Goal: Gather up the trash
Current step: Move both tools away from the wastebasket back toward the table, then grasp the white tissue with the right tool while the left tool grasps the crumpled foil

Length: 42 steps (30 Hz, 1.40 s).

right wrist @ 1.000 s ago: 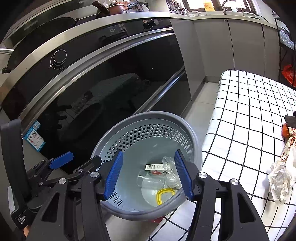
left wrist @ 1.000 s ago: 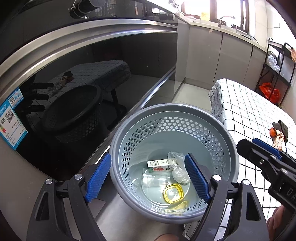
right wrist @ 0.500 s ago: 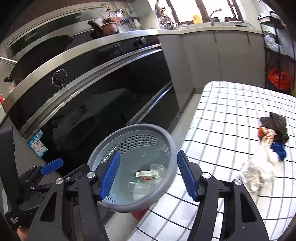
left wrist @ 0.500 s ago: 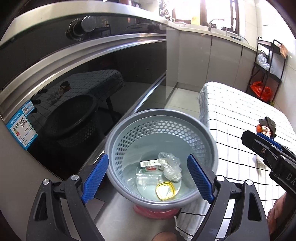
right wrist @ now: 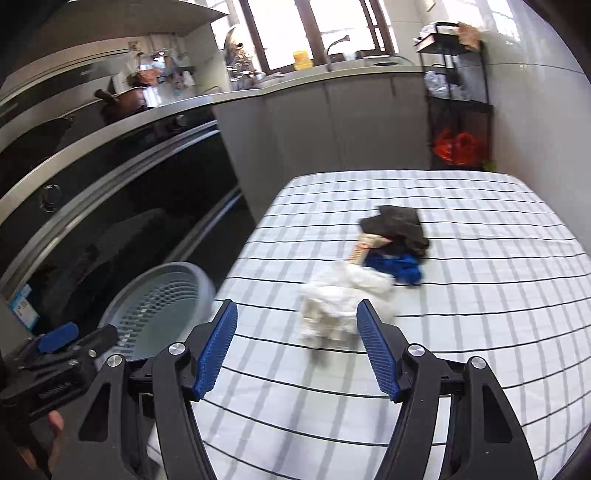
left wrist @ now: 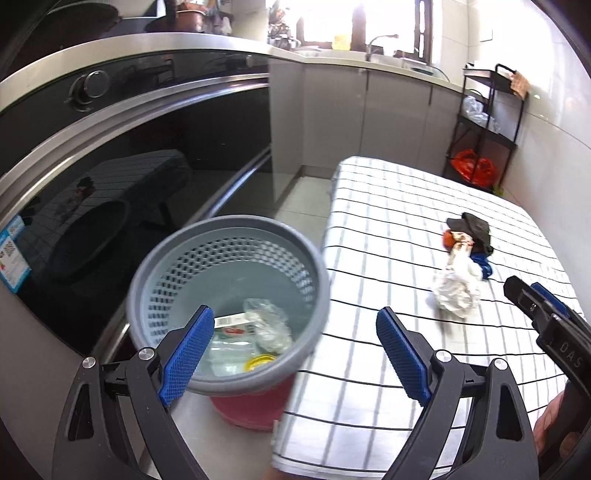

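A kitchen: a glossy black oven front (left wrist: 155, 155) with a round knob (left wrist: 90, 85) runs under a steel worktop (right wrist: 236, 96). Grey cabinets (right wrist: 332, 125) turn the far corner below a bright window (right wrist: 325, 29). A black shelf rack (right wrist: 458, 99) stands against the pale wall, beyond a table in checked cloth (right wrist: 480, 332).
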Tool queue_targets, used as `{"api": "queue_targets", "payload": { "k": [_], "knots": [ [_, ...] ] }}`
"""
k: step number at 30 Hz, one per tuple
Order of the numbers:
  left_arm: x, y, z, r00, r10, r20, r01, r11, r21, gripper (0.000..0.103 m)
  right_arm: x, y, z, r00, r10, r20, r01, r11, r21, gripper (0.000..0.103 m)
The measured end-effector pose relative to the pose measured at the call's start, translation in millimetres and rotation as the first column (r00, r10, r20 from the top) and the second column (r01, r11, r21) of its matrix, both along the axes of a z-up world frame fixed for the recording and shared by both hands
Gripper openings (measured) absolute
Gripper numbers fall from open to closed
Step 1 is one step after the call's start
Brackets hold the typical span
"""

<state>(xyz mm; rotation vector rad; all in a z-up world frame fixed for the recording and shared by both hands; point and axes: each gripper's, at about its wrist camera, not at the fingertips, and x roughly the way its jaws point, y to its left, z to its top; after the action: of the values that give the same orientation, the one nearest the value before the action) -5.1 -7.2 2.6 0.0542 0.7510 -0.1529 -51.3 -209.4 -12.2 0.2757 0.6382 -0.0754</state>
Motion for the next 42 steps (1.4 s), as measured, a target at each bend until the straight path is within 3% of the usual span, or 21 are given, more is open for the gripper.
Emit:
{"api": "queue_targets", "payload": {
  "k": [10, 20, 30, 42],
  "knots": [
    [-1.1, -46.4, -15.0, 0.999, -0.049, 0.008, 0.049, 0.999, 0.001, 0.088, 3.4, -49.6, -29.3, 0.997, -0.054, -0.059, 0.053, 0.998, -0.019, 0.065],
    [17.1, -31.3, -35.2, 1.000, -0.014, -0.027, 0.013, 1.000, -0.022, 0.088, 57.8, -24.4, -41.6, 0.994, 0.036, -0.104, -0.044, 0.997, -0.070, 0.065],
    [28.9, -14.1, -52.2, 0.998, 0.014, -0.068, -0.017, 0.999, -0.042, 0.088, 89.9, -1.3, -55.3, 0.986, 0.042, -0.161, -0.066, 0.986, -0.152, 0.065],
    [27.3, -16.0, -52.6, 0.997, -0.001, -0.071, -0.002, 0.999, -0.044, 0.088, 87.3, -20.3, -55.6, 0.983, 0.061, -0.173, -0.066, 0.998, -0.025, 0.020]
  ]
}}
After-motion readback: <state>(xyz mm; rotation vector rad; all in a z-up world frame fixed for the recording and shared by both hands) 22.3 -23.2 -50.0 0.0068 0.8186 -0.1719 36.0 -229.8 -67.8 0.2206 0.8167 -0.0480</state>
